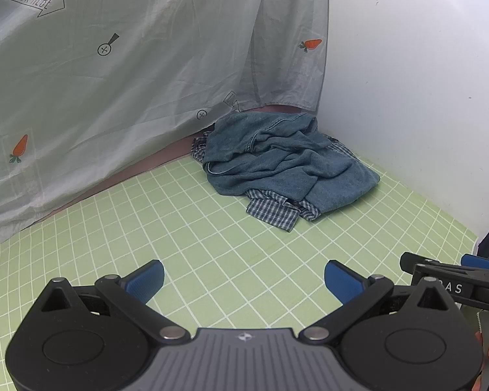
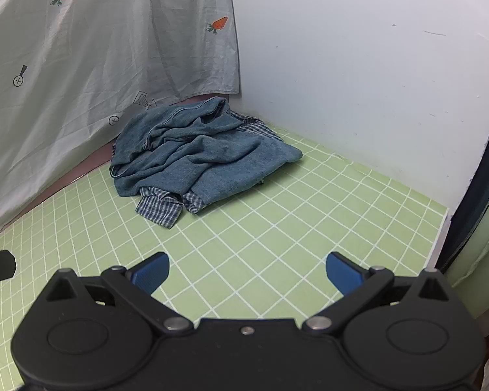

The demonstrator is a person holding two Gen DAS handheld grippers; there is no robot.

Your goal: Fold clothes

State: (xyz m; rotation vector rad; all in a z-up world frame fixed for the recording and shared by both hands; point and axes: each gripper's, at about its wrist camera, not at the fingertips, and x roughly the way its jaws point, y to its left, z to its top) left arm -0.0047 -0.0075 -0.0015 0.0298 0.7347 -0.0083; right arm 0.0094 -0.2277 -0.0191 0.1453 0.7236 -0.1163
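Nothing folded yet: the denim garment (image 1: 287, 159) sat crumpled over a plaid shirt (image 1: 274, 210) in the tabletop's (image 1: 212, 260) far corner. Both the left tongs (image 1: 244, 280) and right tongs (image 2: 247, 270) were wide apart, empty. Next up, probably reaching in and grabbing the denim.

Both cams sit just behind their own hand-held gripper, angled down over the green gridded bench (image 1: 231, 260) toward the far corner. Left wrist cam sees the clothes pile (image 1: 283, 166) at 12 o'clock, mid-distance; right wrist cam has it at 11 o'clock (image 2: 199, 156). Shared: pile, carrot-print curtain (image 1: 120, 75), white wall (image 2: 358, 65).
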